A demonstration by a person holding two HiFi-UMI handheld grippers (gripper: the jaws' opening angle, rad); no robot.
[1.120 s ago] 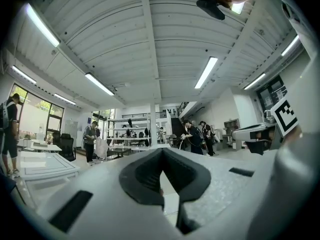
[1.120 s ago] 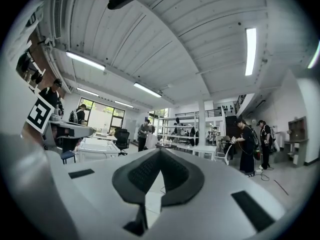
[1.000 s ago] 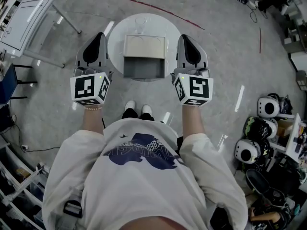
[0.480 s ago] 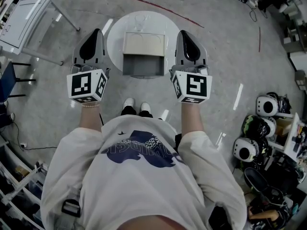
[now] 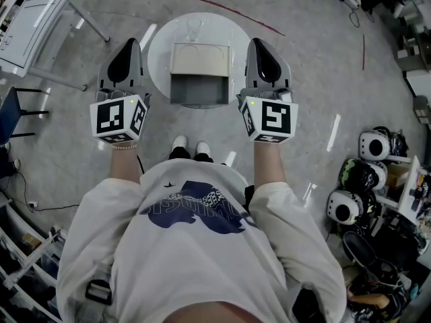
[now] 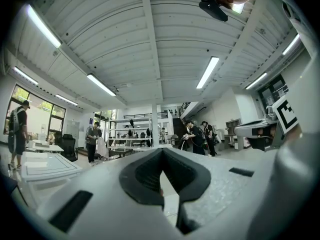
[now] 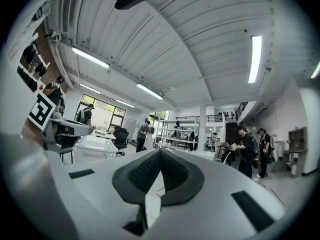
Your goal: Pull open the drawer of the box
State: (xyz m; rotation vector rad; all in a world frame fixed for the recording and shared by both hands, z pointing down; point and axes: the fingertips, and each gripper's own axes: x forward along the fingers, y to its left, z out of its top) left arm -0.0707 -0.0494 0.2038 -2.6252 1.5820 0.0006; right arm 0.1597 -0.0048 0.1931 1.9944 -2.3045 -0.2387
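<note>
A beige box (image 5: pixel 201 59) stands on a small round white table (image 5: pixel 160 46) in the head view. Its grey drawer (image 5: pixel 199 90) sticks out toward me, pulled open and empty. My left gripper (image 5: pixel 128 47) hangs left of the table, apart from the box, its jaws shut on nothing. My right gripper (image 5: pixel 260 46) hangs right of the table, also shut and empty. The left gripper (image 6: pixel 161 178) and the right gripper (image 7: pixel 159 178) each show closed dark pads in their own views, which look across the hall and ceiling. The box is not in those views.
My shoes (image 5: pixel 189 147) stand just before the table. A white desk (image 5: pixel 34 19) is at the far left, with helmets (image 5: pixel 374 148) and clutter along the right. A red line (image 5: pixel 222 12) crosses the floor behind the table. People (image 6: pixel 196 136) stand far off.
Both grippers have drifted a little away from me beside the table, the left one slightly leftward. The drawer and box stay as they were.
</note>
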